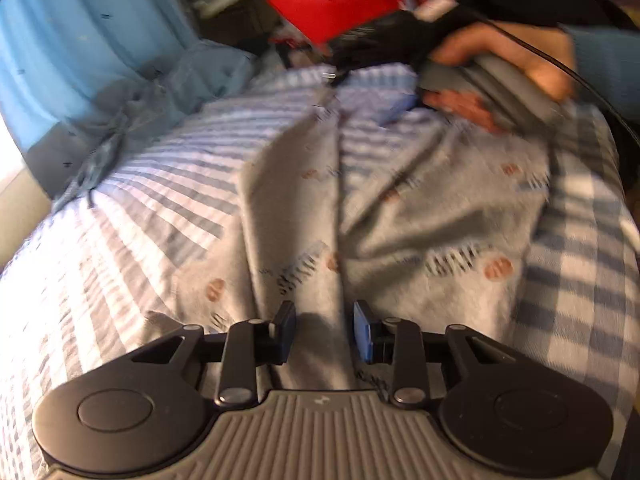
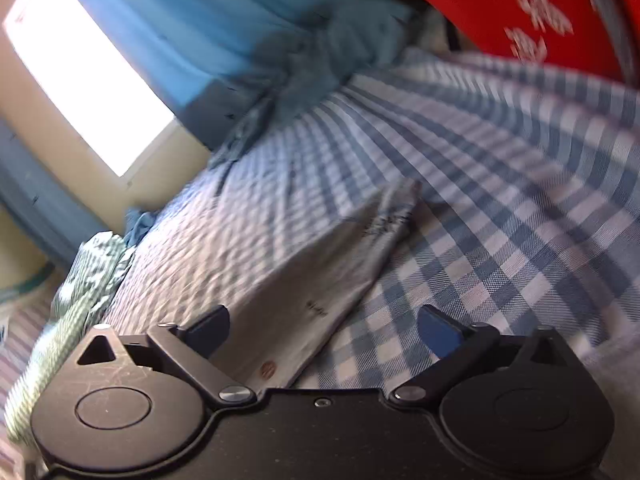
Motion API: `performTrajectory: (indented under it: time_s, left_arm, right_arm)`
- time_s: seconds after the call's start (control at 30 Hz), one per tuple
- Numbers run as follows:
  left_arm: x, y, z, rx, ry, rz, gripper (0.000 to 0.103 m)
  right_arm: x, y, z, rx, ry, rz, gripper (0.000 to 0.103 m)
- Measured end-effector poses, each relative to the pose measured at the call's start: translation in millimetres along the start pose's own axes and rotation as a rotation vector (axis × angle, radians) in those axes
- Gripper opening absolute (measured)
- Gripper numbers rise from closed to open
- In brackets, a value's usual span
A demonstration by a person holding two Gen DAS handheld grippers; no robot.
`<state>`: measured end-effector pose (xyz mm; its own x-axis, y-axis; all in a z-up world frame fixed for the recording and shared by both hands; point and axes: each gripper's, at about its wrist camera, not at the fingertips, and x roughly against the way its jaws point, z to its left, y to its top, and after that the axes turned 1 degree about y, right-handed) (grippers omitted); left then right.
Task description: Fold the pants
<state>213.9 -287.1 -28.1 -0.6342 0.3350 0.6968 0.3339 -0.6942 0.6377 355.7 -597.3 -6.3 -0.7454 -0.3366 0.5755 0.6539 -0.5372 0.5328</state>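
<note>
Grey pants (image 1: 400, 208) with small orange and dark prints lie spread on a blue-and-white checked bed sheet (image 1: 140, 220). My left gripper (image 1: 325, 330) has a ridge of the grey cloth between its partly closed fingers, near the pants' near end. The right gripper (image 1: 376, 46), held by a hand, is at the pants' far end in the left wrist view. In the right wrist view my right gripper (image 2: 324, 334) is open, low over a strip of the grey pants (image 2: 320, 264) that runs between its fingers on the sheet (image 2: 500, 200).
A blue curtain (image 1: 80, 52) hangs at the left by a bright window (image 2: 80, 76). A red object (image 1: 336, 0) lies beyond the bed. A green striped cloth (image 2: 80, 292) lies at the bed's left edge. A black cable (image 1: 580, 76) trails from the right gripper.
</note>
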Motion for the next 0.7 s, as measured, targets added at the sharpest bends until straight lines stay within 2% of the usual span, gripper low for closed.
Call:
performTrajectory:
  time_s: [0.1, 0.13, 0.17, 0.27, 0.33, 0.43, 0.57, 0.7]
  left_arm:
    - [-0.7, 2.4, 2.6, 0.015, -0.006, 0.010, 0.036]
    - [-1.4, 3.4, 4.9, 0.030, -0.014, 0.014, 0.031]
    - [-2.6, 4.4, 7.1, 0.041, -0.013, 0.019, 0.022]
    - [-3.9, 6.7, 11.0, 0.053, -0.007, 0.022, 0.011]
    - [-2.6, 7.0, 14.6, 0.084, -0.023, 0.019, 0.008]
    - [-0.2, 6.4, 23.4, 0.157, -0.055, 0.013, 0.004]
    - [5.0, 5.5, 38.5, 0.268, -0.092, 0.000, 0.001]
    - [17.8, 7.4, 48.9, 0.324, -0.095, -0.032, 0.001]
  right_arm:
    - [-15.6, 10.2, -3.2, -0.021, 0.001, -0.029, 0.093]
    - [-19.2, 14.3, -1.2, -0.013, -0.013, -0.037, 0.091]
    - [-22.6, 18.1, 0.7, -0.004, -0.034, -0.046, 0.089]
    - [-32.7, 27.3, -1.3, -0.039, -0.092, -0.063, 0.068]
    - [-35.6, 31.4, -5.2, -0.084, -0.117, -0.076, 0.037]
    - [-39.1, 36.7, -8.0, -0.093, -0.144, -0.090, 0.014]
    - [-39.5, 41.2, -1.5, -0.062, -0.157, -0.106, 0.002]
    - [-22.5, 49.7, 18.0, -0.015, -0.124, -0.149, 0.001]
